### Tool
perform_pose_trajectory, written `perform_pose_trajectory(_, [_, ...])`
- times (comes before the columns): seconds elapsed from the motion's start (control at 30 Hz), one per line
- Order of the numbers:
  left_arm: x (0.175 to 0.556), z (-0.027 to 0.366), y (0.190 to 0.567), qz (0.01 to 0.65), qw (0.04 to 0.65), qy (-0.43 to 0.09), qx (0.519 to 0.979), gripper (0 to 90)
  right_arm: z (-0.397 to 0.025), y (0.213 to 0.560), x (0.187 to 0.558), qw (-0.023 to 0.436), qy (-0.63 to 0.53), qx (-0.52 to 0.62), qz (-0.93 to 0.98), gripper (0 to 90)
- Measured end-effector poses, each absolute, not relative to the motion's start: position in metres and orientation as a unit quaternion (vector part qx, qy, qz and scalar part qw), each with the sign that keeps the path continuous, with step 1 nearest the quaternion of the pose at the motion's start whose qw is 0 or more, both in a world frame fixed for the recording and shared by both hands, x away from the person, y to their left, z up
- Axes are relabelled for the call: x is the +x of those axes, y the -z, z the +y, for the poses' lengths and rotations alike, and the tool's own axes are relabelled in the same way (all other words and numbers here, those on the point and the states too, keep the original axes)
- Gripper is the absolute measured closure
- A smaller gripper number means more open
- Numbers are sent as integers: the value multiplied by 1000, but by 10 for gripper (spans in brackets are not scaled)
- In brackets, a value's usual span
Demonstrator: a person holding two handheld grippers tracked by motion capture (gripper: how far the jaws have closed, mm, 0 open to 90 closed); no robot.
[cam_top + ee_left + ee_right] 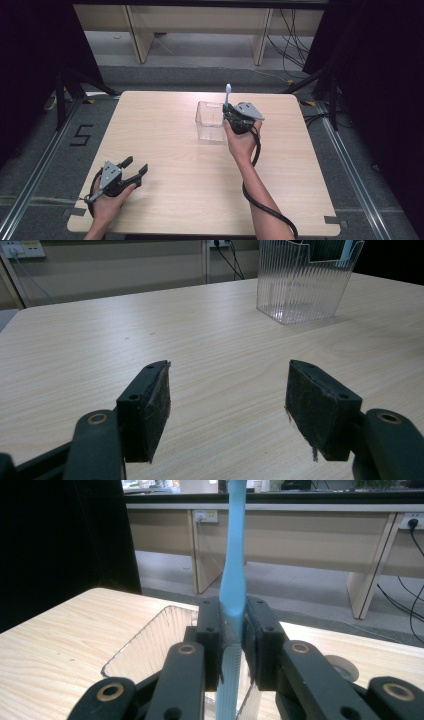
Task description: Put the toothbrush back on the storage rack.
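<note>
A clear ribbed plastic box point(210, 121) stands on the wooden table point(165, 165) toward the back middle; the same box point(305, 282) rises far ahead in the left gripper view. My right gripper point(235, 119) hovers at the box's right rim, shut on a light blue toothbrush point(227, 96) held upright, brush head up. In the right gripper view the toothbrush point(233, 575) is pinched between the jaws, its lower end over the box point(150, 645) opening. My left gripper point(135, 166) rests near the table's front left, open, nothing between its pads point(150, 407).
A roll of tape point(345, 667) lies on the table just beyond the right gripper. Desk legs and cables stand on the floor behind the table. Black curtains and stand legs flank both sides. A "5" point(81, 135) is marked on the floor at left.
</note>
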State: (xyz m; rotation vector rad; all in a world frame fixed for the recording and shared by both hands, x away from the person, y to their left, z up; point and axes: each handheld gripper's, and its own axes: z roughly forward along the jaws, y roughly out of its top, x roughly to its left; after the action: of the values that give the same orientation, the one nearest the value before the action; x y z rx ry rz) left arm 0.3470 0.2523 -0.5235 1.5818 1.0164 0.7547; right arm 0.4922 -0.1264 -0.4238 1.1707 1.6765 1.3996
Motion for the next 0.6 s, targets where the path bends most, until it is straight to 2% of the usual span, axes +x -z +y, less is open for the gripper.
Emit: perform_pose_trajectory(0.6, [347, 252, 524, 426, 529, -316, 662, 338, -126, 437, 493, 325, -527, 444, 647, 787])
